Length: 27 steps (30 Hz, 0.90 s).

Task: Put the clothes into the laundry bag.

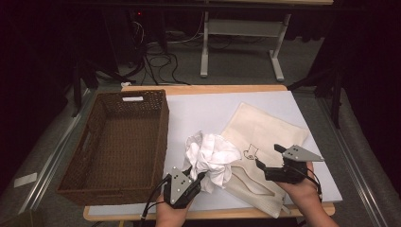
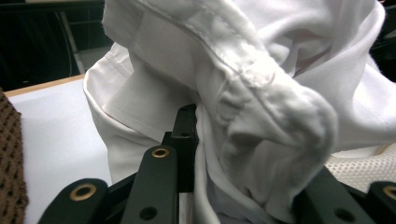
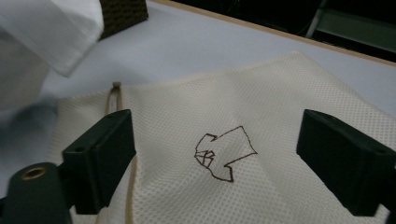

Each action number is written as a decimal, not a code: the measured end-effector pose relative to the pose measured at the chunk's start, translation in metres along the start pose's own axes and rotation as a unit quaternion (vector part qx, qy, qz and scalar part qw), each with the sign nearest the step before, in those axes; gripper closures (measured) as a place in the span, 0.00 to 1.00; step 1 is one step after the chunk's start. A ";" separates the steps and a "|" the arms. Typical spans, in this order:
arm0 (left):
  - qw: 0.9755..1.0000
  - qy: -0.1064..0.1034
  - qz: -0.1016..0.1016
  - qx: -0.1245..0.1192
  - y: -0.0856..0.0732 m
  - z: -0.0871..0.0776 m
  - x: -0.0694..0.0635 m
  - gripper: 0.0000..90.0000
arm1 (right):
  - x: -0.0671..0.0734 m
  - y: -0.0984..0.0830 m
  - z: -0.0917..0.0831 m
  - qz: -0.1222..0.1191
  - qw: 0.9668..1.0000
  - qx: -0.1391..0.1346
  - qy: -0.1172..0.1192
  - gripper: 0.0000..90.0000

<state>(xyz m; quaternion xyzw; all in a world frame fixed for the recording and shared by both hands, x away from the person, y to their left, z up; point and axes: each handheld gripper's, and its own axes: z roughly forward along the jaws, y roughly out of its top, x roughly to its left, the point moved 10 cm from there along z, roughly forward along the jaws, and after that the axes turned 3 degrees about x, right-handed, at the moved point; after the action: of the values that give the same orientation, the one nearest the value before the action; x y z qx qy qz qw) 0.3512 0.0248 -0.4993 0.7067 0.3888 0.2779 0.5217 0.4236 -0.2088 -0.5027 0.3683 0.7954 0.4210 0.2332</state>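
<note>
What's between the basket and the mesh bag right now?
In the high view, the bunched white cloth sits between the basket and the mesh bag, held by the left gripper; bare white mat lies farther back.

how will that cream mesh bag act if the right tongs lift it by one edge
The cream mesh bag lies flat with soft creases, so it will probably drape limply. Its open weave looks thin, likely light. The textured mesh should grip reasonably well in the open right tongs.

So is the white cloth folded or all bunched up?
Bunched up: the white cloth sits in a crumpled heap, clamped in the left gripper.
</note>
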 end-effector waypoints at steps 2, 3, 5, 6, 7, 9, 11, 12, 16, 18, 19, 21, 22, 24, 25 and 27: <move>1.000 0.003 -0.001 -0.004 0.001 -0.002 0.001 0.77 | 0.005 -0.012 0.004 0.012 1.000 0.004 0.009 0.22; 1.000 0.004 -0.002 -0.006 0.002 -0.003 0.001 0.77 | 0.008 -0.019 0.005 0.014 1.000 0.006 0.014 0.26; 1.000 0.004 -0.004 -0.008 0.003 -0.002 0.002 0.77 | 0.017 -0.038 0.007 0.015 0.999 0.038 0.031 0.28; 1.000 0.006 -0.004 -0.009 0.003 -0.002 0.002 0.77 | 0.019 -0.040 0.006 0.004 0.999 0.042 0.027 0.30; 1.000 0.007 -0.004 -0.009 0.003 -0.002 0.003 0.77 | 0.023 -0.040 0.005 -0.005 0.999 0.040 0.029 0.33; 1.000 0.009 -0.005 -0.009 0.003 -0.001 0.003 0.77 | 0.030 -0.044 0.007 -0.007 0.998 0.052 0.040 0.35; 1.000 0.010 -0.005 -0.009 0.004 -0.002 0.004 0.77 | 0.037 -0.046 0.010 -0.020 0.997 0.061 0.043 0.36; 1.000 0.010 -0.004 -0.010 0.004 -0.003 0.004 0.77 | 0.040 -0.049 0.012 -0.031 0.996 0.071 0.044 0.35; 1.000 0.011 -0.006 -0.014 0.005 -0.005 0.006 0.77 | 0.046 -0.061 0.022 -0.054 0.991 0.110 0.046 0.31; 1.000 0.010 -0.007 -0.013 0.005 -0.005 0.007 0.77 | 0.043 -0.062 0.023 -0.061 0.990 0.120 0.032 0.36; 1.000 0.010 -0.008 -0.013 0.005 -0.005 0.007 0.77 | 0.041 -0.063 0.025 -0.064 0.990 0.124 0.028 0.39; 1.000 0.010 -0.009 -0.014 0.005 -0.005 0.008 0.77 | 0.039 -0.064 0.026 -0.065 0.989 0.130 0.022 0.47; 1.000 0.010 -0.009 -0.014 0.005 -0.005 0.008 0.77 | 0.037 -0.063 0.026 -0.068 0.989 0.128 0.018 0.50; 1.000 0.010 -0.007 -0.016 0.006 -0.006 0.007 0.77 | 0.033 -0.060 0.026 -0.062 0.991 0.119 0.010 0.57; 1.000 0.010 -0.006 -0.016 0.006 -0.006 0.007 0.77 | 0.031 -0.059 0.025 -0.058 0.992 0.116 0.010 0.60; 1.000 0.010 -0.006 -0.017 0.007 -0.006 0.007 0.77 | 0.024 -0.055 0.023 -0.048 0.993 0.107 -0.007 0.63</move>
<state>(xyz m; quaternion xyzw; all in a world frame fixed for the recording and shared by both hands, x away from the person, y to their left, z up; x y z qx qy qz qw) 0.3517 0.0325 -0.4913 0.6923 0.3938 0.2883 0.5315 0.4032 -0.1992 -0.5632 0.3553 0.8510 0.3192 0.2183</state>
